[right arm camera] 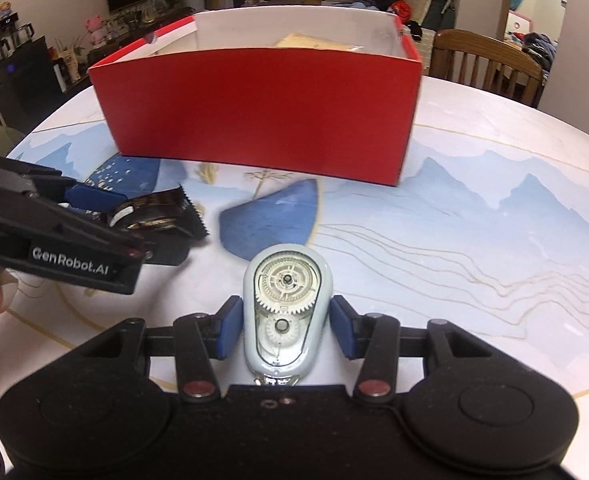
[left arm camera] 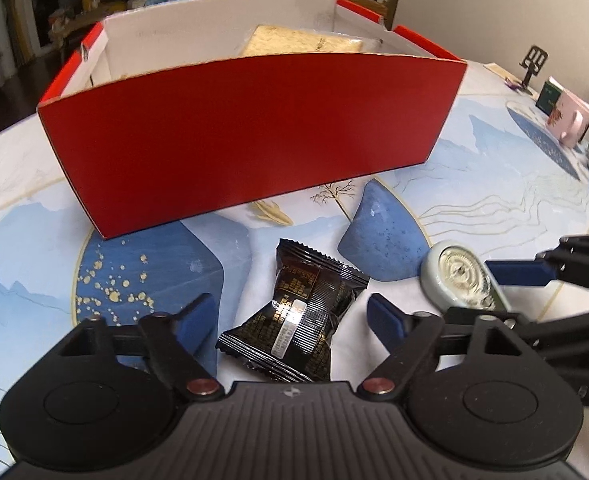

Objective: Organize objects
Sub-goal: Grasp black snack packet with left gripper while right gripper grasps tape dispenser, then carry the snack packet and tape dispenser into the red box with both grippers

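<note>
A red cardboard box (left arm camera: 250,128) stands open on the table, with a pale wrapped item (left arm camera: 294,42) inside; it also shows in the right wrist view (right arm camera: 262,112). A black snack packet (left arm camera: 294,316) lies on the table between the open fingers of my left gripper (left arm camera: 294,316), which do not touch it. It also shows in the right wrist view (right arm camera: 154,208). A pale blue correction-tape dispenser (right arm camera: 284,312) lies between the fingers of my right gripper (right arm camera: 284,326), which stand open just clear of its sides. The dispenser also shows in the left wrist view (left arm camera: 460,276).
The table (right arm camera: 474,216) has a blue mountain-pattern cover. Small cards, a pink item (left arm camera: 570,118) and a phone stand (left arm camera: 532,64) sit at the far right. A wooden chair (right arm camera: 490,64) stands behind the table. The two grippers are close side by side.
</note>
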A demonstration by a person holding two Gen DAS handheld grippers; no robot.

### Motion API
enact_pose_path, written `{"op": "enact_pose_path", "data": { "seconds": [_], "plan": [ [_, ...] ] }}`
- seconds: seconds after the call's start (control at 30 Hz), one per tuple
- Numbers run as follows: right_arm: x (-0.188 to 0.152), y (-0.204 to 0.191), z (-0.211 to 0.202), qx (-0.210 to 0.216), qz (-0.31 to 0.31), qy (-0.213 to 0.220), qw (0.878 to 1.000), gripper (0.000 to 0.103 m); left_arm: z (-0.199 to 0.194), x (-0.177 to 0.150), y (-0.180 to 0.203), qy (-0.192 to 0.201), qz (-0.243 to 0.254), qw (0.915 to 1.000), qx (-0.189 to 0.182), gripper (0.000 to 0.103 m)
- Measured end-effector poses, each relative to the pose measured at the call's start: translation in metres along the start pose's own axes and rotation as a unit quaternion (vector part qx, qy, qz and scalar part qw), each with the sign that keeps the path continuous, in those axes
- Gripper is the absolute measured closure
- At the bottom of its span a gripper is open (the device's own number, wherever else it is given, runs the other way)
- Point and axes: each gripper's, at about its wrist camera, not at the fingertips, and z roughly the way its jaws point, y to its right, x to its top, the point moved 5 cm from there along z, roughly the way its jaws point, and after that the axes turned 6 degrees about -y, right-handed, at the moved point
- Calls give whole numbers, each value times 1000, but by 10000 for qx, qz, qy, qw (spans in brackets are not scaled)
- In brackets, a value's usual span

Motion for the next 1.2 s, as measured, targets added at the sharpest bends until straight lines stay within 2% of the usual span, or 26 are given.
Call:
{"op": "enact_pose_path", "data": {
  "seconds": [0.1, 0.13, 0.27, 0.4, 0.93, 1.2],
  "plan": [
    [-2, 1, -2, -13, 11, -5, 10000, 56, -2, -1, 5, 18, 143, 9999, 38, 38],
    [-2, 1, -2, -8, 25, -13, 10000, 56, -3, -2, 7, 22, 197, 9998, 78, 46],
    [-2, 1, -6, 43, 108, 7, 9999, 56, -10, -6, 12, 60, 272, 9996, -39, 53],
    [-1, 0, -14, 66, 116, 38, 9999, 56, -15, -8, 19, 50, 340, 9993, 153, 55],
    [19, -6, -82, 332, 50, 388, 9987, 56, -82, -10, 36, 395, -146, 9991, -100, 55],
    [52, -12, -115, 448, -159, 717, 9963, 56, -119, 4, 40, 678, -174, 9974, -151, 55]
  ]
}}
